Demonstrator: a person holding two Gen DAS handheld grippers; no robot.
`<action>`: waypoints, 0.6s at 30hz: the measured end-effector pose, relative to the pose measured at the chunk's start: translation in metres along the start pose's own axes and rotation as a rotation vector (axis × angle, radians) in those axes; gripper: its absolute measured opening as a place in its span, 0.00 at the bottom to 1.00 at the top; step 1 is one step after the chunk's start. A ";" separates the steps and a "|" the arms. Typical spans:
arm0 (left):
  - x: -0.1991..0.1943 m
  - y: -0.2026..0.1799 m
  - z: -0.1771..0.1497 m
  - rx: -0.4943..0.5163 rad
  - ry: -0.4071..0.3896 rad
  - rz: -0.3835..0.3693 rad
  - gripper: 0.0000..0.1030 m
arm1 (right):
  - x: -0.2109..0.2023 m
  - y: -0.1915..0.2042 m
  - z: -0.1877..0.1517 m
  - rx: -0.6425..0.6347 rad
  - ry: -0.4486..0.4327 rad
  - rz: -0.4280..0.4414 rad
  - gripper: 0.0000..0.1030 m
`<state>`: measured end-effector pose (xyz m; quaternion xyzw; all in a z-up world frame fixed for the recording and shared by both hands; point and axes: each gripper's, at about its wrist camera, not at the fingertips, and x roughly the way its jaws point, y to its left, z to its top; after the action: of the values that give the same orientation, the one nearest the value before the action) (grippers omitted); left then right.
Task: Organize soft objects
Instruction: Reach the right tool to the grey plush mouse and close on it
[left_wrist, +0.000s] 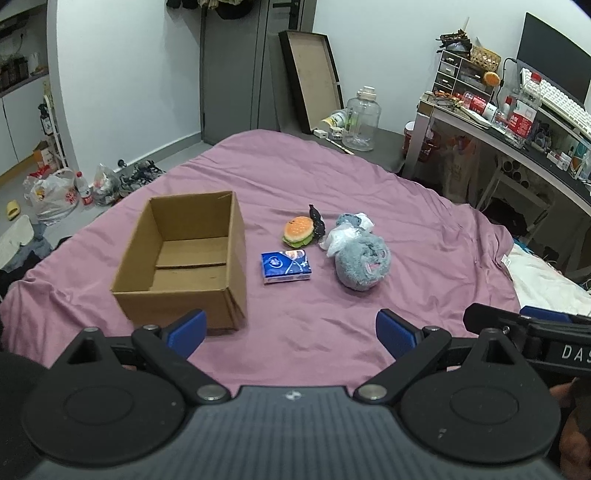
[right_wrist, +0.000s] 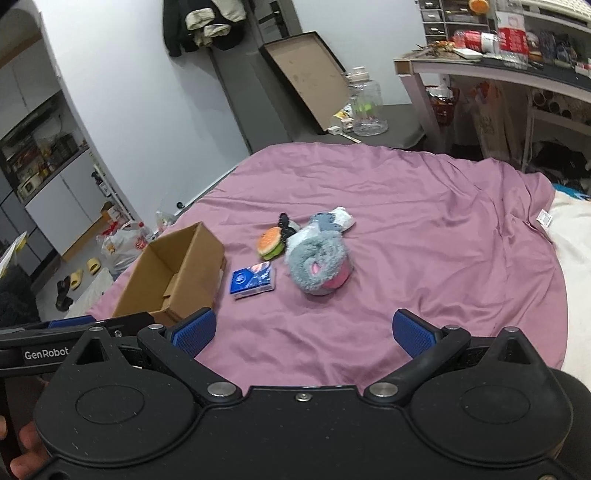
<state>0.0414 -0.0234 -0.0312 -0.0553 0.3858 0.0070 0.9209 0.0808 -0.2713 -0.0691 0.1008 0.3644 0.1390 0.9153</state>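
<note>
An open, empty cardboard box (left_wrist: 184, 258) (right_wrist: 173, 277) stands on the pink bedsheet. To its right lie a blue tissue pack (left_wrist: 285, 266) (right_wrist: 254, 280), a burger plush (left_wrist: 298, 232) (right_wrist: 272, 242), a small black item (left_wrist: 317, 223) (right_wrist: 285, 225), a grey fluffy plush (left_wrist: 364, 264) (right_wrist: 317, 264) and a white-grey soft item (left_wrist: 349, 230) (right_wrist: 338, 219) behind it. My left gripper (left_wrist: 291, 334) is open and empty, short of the box and the pack. My right gripper (right_wrist: 304, 334) is open and empty, short of the grey plush.
The pink sheet (left_wrist: 332, 177) covers the bed. A desk (left_wrist: 517, 140) with clutter stands right. A clear jar (left_wrist: 360, 120) and a leaning frame (left_wrist: 310, 77) are beyond the bed. Bags and bottles (left_wrist: 62, 192) lie on the floor left. A white blanket (right_wrist: 576, 251) is at right.
</note>
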 end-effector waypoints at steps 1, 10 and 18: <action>0.004 -0.001 0.001 -0.001 0.002 -0.003 0.94 | 0.003 -0.002 0.000 0.007 0.002 -0.002 1.00; 0.042 -0.007 0.012 -0.026 0.038 -0.019 0.92 | 0.031 -0.022 0.008 0.078 0.008 0.013 1.00; 0.073 -0.013 0.021 -0.026 0.064 -0.012 0.91 | 0.066 -0.049 0.013 0.230 0.042 0.045 0.91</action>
<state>0.1086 -0.0361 -0.0670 -0.0700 0.4144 0.0048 0.9074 0.1444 -0.2967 -0.1162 0.2103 0.3945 0.1191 0.8866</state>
